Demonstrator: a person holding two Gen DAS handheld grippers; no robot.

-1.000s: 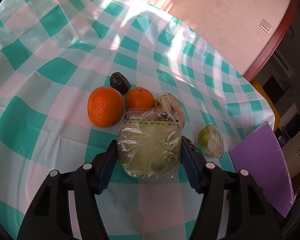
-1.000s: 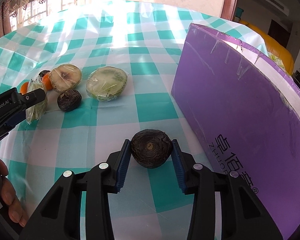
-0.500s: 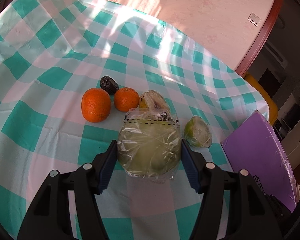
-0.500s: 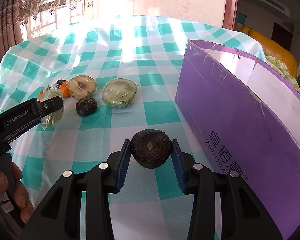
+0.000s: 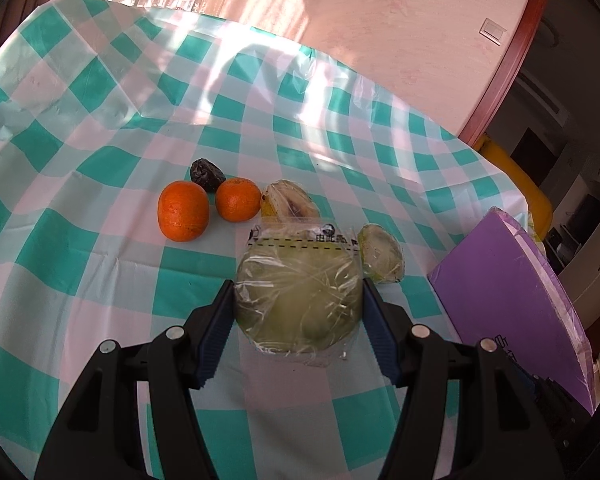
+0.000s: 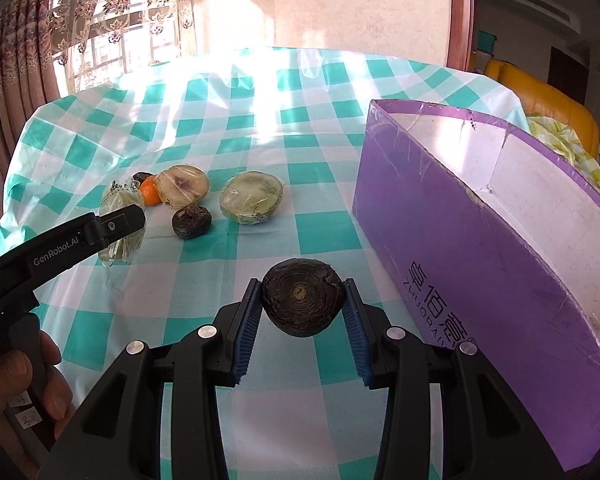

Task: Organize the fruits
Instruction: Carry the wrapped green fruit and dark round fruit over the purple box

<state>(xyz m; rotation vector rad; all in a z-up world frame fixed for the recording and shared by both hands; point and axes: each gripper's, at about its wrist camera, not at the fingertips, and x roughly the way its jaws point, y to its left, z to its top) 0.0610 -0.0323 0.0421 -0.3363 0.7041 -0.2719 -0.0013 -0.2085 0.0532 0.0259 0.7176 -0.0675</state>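
My left gripper [image 5: 298, 300] is shut on a green fruit wrapped in clear plastic [image 5: 298, 296] and holds it above the table. My right gripper [image 6: 302, 300] is shut on a dark wrinkled fruit [image 6: 302, 298], lifted left of the open purple box [image 6: 500, 232]. On the checked cloth lie two oranges [image 5: 183, 216] [image 5: 238, 199], a small dark fruit [image 5: 207, 175], a wrapped brownish half fruit [image 5: 290, 204] and a wrapped green half fruit [image 5: 381, 253]. Another dark fruit [image 6: 191, 221] lies near them in the right wrist view.
The table has a teal and white checked cloth [image 5: 100, 160]. The purple box also shows at the right edge of the left wrist view [image 5: 512, 304]. A wall, a curtained window [image 6: 100, 32] and a yellow sofa [image 6: 540, 100] lie beyond the table.
Both grippers have risen with their fruits; the table and the loose fruits look smaller and farther. The box's open inside has come into the right wrist view.
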